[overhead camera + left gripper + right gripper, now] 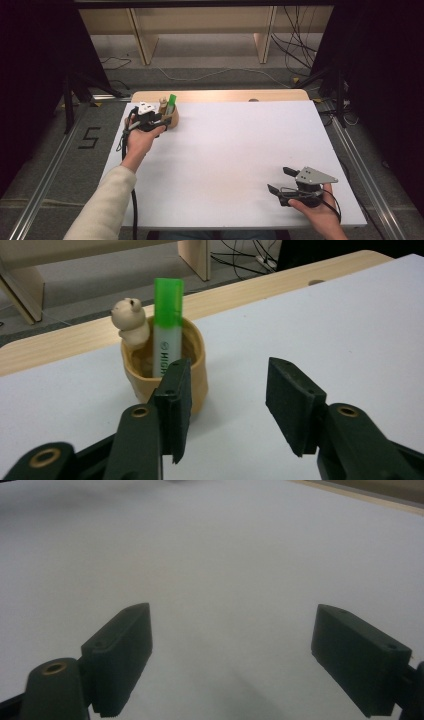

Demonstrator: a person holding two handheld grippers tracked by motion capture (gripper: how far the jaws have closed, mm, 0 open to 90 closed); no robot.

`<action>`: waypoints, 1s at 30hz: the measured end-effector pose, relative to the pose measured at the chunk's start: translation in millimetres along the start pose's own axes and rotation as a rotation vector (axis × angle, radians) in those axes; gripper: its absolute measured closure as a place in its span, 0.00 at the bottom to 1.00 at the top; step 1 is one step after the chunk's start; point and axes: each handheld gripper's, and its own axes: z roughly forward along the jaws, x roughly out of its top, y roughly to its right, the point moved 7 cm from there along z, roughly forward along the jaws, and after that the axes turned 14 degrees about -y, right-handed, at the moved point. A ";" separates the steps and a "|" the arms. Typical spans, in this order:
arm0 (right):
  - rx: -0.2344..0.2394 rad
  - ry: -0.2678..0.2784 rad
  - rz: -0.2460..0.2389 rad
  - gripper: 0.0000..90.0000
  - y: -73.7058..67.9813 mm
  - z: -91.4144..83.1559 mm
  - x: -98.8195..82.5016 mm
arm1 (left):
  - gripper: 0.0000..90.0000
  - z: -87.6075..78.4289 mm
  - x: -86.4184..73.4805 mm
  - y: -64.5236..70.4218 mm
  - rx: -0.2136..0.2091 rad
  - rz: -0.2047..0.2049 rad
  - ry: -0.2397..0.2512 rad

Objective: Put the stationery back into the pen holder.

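Over at the desk's (225, 150) far left corner sits the tan cup (195, 385), and the green highlighter (166, 330) stands upright in it, long axis vertical, cap end pointing up, beside a little bear figure (131, 322) on the rim. The left gripper (227, 405) is just in front of the cup, jaws half spread with nothing between them. The right gripper (284, 181), near the desk's near right corner, holds its jaws wide over bare surface.

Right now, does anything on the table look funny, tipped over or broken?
Nothing stands out. The tan cup stands upright near the table's far left corner, the green highlighter sits upright inside it, and a little bear figure perches on its rim. The left gripper is open just in front of the cup, touching nothing. No spills show.
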 end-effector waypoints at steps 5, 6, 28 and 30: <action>0.002 -0.002 -0.001 0.19 -0.4 0.3 0.1 | 0.54 -4.3 -6.2 6.8 -0.011 0.011 -0.017; 0.002 -0.002 0.000 0.19 -0.3 0.4 0.0 | 0.53 -4.8 -7.4 8.2 -0.014 0.014 -0.018; 0.002 0.000 0.000 0.19 -0.8 0.5 0.3 | 0.43 -26.3 -21.6 44.7 -0.078 0.085 -0.013; 0.003 0.002 -0.003 0.19 -0.9 0.6 0.4 | 0.43 -28.4 -24.1 47.5 -0.085 0.100 -0.018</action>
